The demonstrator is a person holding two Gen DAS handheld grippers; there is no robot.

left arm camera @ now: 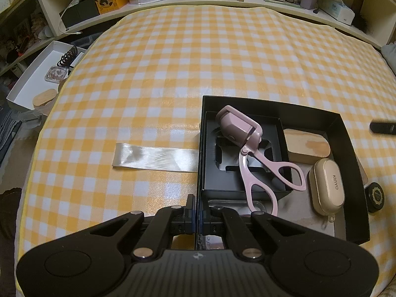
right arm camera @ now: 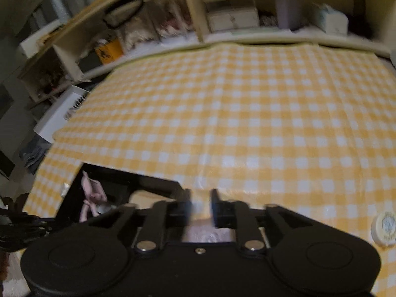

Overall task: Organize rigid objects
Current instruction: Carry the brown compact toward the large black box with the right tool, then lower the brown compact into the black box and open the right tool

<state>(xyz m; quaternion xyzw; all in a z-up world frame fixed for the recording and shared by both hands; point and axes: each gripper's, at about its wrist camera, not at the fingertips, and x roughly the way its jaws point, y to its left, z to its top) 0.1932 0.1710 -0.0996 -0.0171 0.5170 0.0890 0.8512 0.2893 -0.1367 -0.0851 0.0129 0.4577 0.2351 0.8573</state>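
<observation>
Left gripper fingers were clamped on the black box wall, steadying it. Right gripper was slightly open, empty. Pink curler lay in the box. I'd keep the box pinned while loading.

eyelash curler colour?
Pale pink eyelash curler, clearest in the left wrist view.

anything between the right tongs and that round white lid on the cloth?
Nothing visible. The white lid lies alone on the checked cloth, right of the right tongs, which are open; only bare cloth lies between. The view is blurred.
</observation>
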